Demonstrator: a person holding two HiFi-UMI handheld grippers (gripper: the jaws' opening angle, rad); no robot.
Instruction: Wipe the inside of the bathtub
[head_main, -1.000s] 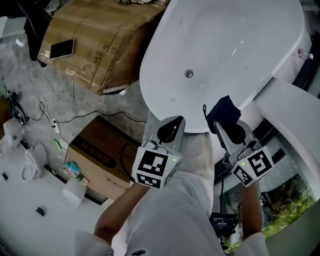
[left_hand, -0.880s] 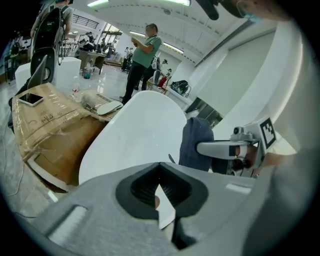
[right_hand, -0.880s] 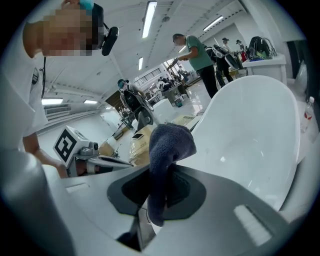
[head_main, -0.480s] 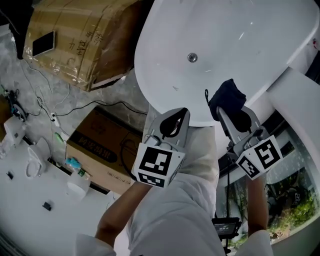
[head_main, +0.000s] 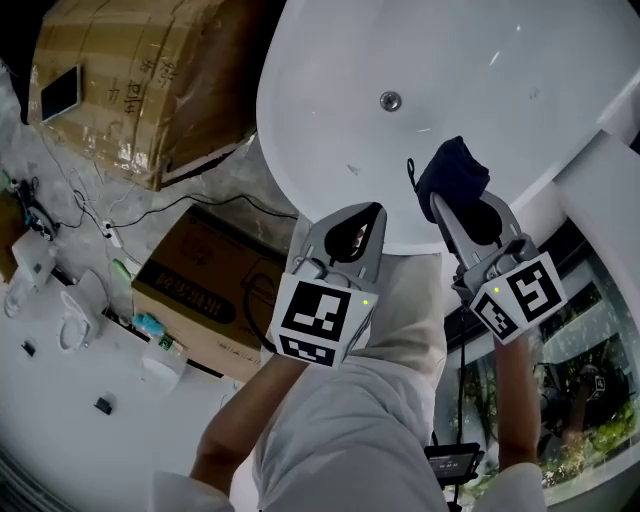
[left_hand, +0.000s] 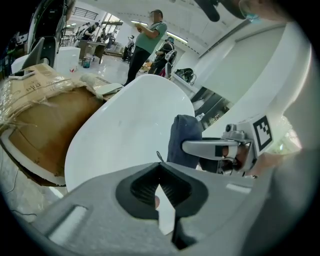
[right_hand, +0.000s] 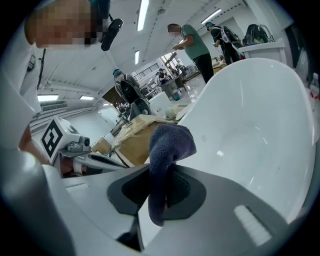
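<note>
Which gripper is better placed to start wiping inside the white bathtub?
Right. The right gripper is clamped on the dark blue cloth, which is at the near rim of the white bathtub. The left gripper is shut with nothing between its jaws to wipe with.

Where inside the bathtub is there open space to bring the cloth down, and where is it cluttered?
The bathtub basin is bare all round the drain, from its left wall to the cloth in the right claw. Crowded: the floor left of the tub, with cardboard boxes and cables.
</note>
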